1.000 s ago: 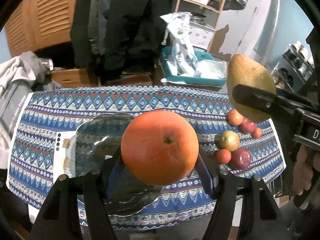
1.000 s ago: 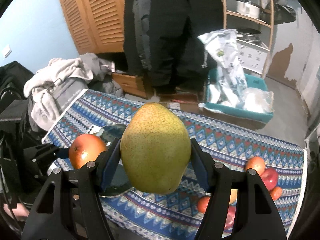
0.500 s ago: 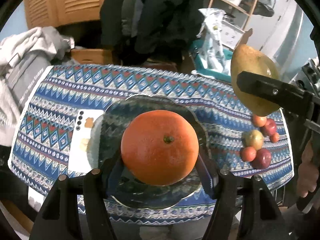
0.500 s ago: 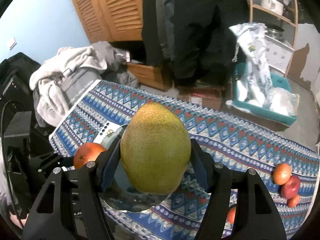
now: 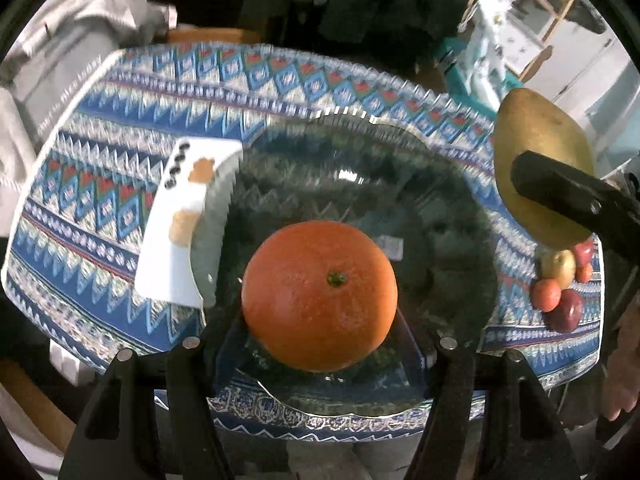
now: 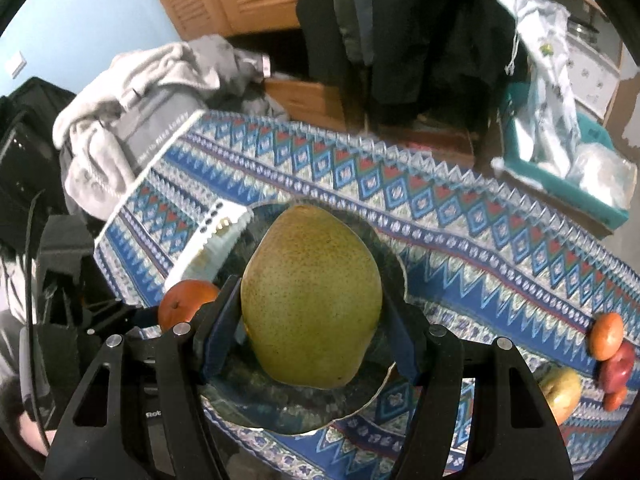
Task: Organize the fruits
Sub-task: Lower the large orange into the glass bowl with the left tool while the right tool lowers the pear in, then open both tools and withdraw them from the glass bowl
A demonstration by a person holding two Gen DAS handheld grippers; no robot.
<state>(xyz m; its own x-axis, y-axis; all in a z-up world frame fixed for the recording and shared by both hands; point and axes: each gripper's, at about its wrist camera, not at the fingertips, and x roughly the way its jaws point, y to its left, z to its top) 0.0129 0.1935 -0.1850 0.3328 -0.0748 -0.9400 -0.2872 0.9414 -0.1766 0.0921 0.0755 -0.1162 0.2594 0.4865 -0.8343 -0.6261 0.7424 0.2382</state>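
My left gripper (image 5: 320,320) is shut on a large orange (image 5: 319,295), held above a dark glass plate (image 5: 400,184) on the patterned tablecloth. My right gripper (image 6: 312,320) is shut on a green-yellow pear (image 6: 311,296), also over the glass plate (image 6: 280,404). In the left wrist view the pear (image 5: 536,152) and a right finger show at the right. In the right wrist view the orange (image 6: 185,305) and the left gripper show at the left. A cluster of small apples and tangerines (image 5: 560,284) lies at the table's right end; in the right wrist view these small fruits (image 6: 608,340) sit at the right.
A white phone (image 5: 184,224) lies partly under the plate's left rim. Grey clothing (image 6: 132,112) is heaped beyond the table's left end. A teal bin with plastic bags (image 6: 560,152) stands on the floor behind. A person in dark clothes (image 6: 400,20) stands past the far edge.
Both grippers have come down and forward over the glass plate with their fruits. The plate and tablecloth now look larger and closer in both views. The grips are unchanged.
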